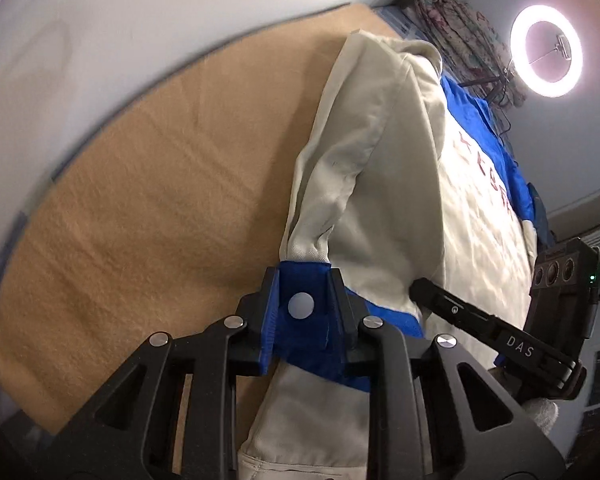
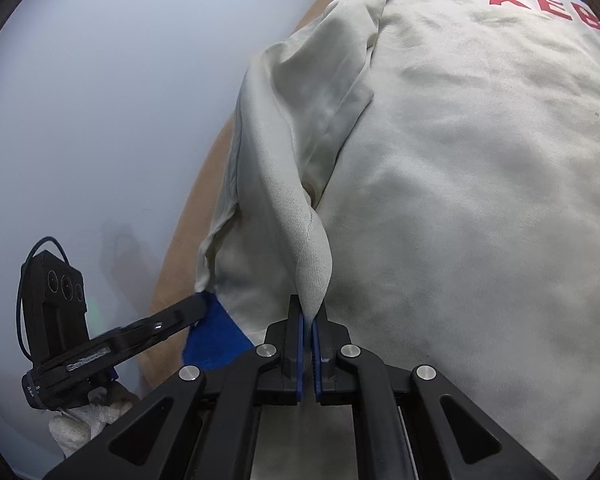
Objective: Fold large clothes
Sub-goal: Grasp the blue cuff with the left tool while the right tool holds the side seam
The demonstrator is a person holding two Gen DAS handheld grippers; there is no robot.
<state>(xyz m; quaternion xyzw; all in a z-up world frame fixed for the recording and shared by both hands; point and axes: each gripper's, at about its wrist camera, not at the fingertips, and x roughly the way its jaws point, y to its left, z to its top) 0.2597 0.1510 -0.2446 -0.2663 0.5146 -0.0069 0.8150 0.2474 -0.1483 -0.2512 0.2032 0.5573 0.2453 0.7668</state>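
The cream jacket (image 1: 384,184) with blue trim and red lettering lay spread on a tan blanket (image 1: 148,208), its sleeve (image 1: 340,148) folded along the edge of the body nearest the pale wall. The left claw (image 1: 302,312) was closed down onto the sleeve's blue cuff (image 1: 300,280), its pads pressing the cuff on both sides, a white snap button (image 1: 301,305) showing between them. Just beside the cuff, the right claw (image 2: 309,320) was pinched fully together on a raised fold of cream fabric (image 2: 314,272). Beyond the jacket's far end, a lit ring light (image 1: 546,51) glowed.
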